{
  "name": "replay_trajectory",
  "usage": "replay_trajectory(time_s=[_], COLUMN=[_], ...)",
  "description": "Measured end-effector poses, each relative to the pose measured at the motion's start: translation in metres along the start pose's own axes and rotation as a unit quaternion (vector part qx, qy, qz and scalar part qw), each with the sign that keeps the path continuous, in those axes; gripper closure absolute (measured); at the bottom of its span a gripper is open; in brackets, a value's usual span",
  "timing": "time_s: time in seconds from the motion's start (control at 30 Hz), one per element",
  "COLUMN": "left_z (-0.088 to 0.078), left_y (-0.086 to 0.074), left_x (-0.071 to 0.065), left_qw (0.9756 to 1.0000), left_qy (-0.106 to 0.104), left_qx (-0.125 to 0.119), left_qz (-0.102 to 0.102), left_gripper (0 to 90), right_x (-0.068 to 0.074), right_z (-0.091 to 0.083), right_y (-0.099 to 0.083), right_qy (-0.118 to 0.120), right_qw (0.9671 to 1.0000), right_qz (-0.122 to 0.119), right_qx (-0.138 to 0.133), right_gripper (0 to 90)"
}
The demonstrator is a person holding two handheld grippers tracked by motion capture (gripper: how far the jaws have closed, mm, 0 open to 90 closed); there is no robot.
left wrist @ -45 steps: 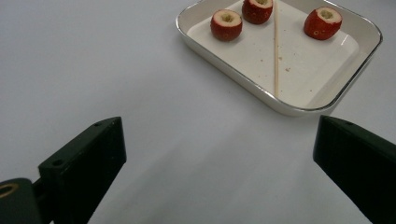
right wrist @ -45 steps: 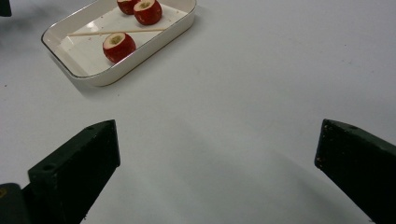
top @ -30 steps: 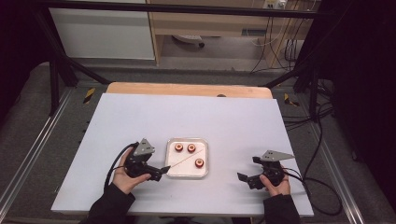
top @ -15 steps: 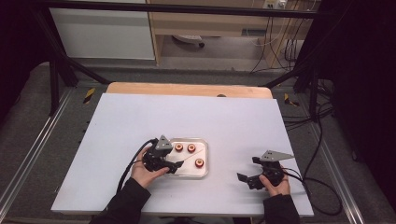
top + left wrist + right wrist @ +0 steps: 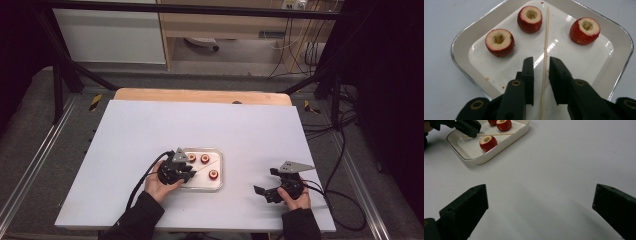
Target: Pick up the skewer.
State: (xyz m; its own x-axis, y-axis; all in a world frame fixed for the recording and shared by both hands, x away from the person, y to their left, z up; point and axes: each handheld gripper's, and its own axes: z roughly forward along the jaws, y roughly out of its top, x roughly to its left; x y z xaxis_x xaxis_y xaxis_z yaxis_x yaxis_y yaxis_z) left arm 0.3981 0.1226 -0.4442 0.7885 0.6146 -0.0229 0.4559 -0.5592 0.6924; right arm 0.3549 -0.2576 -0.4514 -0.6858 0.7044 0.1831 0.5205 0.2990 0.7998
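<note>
- The left gripper (image 5: 186,172) sits over the near-left part of the tray (image 5: 218,184), its jaws pointing into it.
- In the left gripper view, the left gripper (image 5: 541,65) has its jaws set narrow, one on each side of the skewer (image 5: 545,50).
- The jaws have just been closing. A thin gap shows on each side of the skewer, so the pads do not yet press on it.
- The skewer lies flat on the tray floor. It runs from between the jaws toward the far rim.
- Three red fruits lie in the tray, each cored with the pale cut face up.
- Seen from the left gripper, the left fruit (image 5: 499,42) lies well clear of the skewer.
- The middle fruit (image 5: 529,15) lies just beside the skewer, near its far end.
- The right fruit (image 5: 585,27) lies on the other side of the skewer, apart from it.
- The tray (image 5: 461,43) is white with a thin metallic edge. It rests on the pale surface (image 5: 150,130), nearer the person's side.
- The right gripper (image 5: 265,186) is held just above the surface, well to the right of the tray.
- In the right gripper view, the right gripper (image 5: 540,202) has its jaws wide, with bare surface between them.
- The same view shows the tray (image 5: 506,142) at upper left with the other gripper's jaws at the skewer (image 5: 494,135).
</note>
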Motion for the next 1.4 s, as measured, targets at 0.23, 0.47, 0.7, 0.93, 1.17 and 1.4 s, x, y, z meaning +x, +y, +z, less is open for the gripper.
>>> replay_trajectory(time_s=[0.23, 0.47, 0.7, 0.93, 1.17, 1.4], left_z=[0.000, 0.000, -0.002, -0.014, -0.020, -0.025], left_y=[-0.002, -0.004, -0.005, -0.003, 0.000, 0.004], left_x=[-0.002, -0.003, -0.003, -0.004, -0.008, -0.014], left_qw=[1.0000, 0.9999, 0.9996, 0.9987, 0.9985, 0.9981], left_qy=[-0.001, -0.002, -0.006, -0.016, -0.027, -0.035], left_qx=[-0.004, -0.012, -0.027, -0.048, -0.047, -0.048], left_qz=[0.008, 0.004, 0.003, 0.002, 0.006, 0.014], left_gripper=[84.1, 88.0, 88.3, 88.3, 88.3, 88.3], right_x=[0.000, 0.000, 0.000, 0.000, 0.005, 0.021], right_z=[0.000, 0.000, 0.000, -0.001, 0.000, 0.009], right_y=[0.000, 0.000, 0.000, 0.000, 0.004, 0.014], right_qy=[0.000, 0.000, 0.000, 0.000, -0.010, -0.047], right_qw=[1.0000, 1.0000, 1.0000, 1.0000, 0.9997, 0.9960], right_qz=[-0.001, -0.001, -0.003, -0.003, -0.023, -0.069], right_qx=[0.002, 0.001, 0.001, 0.000, 0.006, 0.032], right_gripper=[0.7, 0.7, 0.7, 0.6, 0.5, 0.5])
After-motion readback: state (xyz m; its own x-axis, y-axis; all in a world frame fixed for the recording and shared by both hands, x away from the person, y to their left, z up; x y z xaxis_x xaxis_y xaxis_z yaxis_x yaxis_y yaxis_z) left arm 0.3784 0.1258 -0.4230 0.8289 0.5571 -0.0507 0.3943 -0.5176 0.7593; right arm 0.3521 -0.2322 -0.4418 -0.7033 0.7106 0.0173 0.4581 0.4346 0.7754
